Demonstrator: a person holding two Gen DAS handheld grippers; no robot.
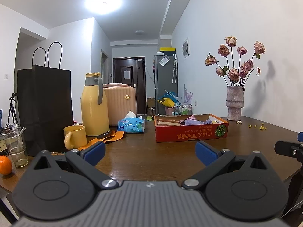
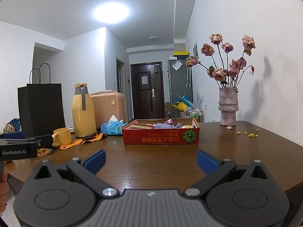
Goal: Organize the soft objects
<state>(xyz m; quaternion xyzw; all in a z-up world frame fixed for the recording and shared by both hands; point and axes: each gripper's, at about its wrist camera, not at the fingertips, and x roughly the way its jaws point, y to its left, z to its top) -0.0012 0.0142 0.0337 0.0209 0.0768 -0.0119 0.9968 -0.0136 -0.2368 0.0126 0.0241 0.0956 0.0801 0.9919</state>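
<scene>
A red cardboard box (image 1: 191, 133) (image 2: 161, 135) sits mid-table, holding purple cloths (image 1: 197, 121) (image 2: 166, 125), a layered sponge (image 1: 167, 122) (image 2: 141, 126) and something yellow (image 2: 186, 126). An orange cloth strip (image 1: 106, 141) (image 2: 83, 141) lies on the table by the yellow mug (image 1: 74, 136) (image 2: 61, 136). A blue tissue pack (image 1: 131, 125) (image 2: 111, 127) rests left of the box. My left gripper (image 1: 150, 154) is open and empty, well short of the box. My right gripper (image 2: 151, 160) is open and empty too, in front of the box.
A black paper bag (image 1: 45, 106) (image 2: 40, 106), a yellow thermos (image 1: 94, 104) (image 2: 83, 111), a glass (image 1: 16, 149) and an orange (image 1: 5, 165) crowd the table's left. A vase of dried roses (image 1: 234, 104) (image 2: 228, 106) stands back right with yellow crumbs (image 2: 248, 133) nearby.
</scene>
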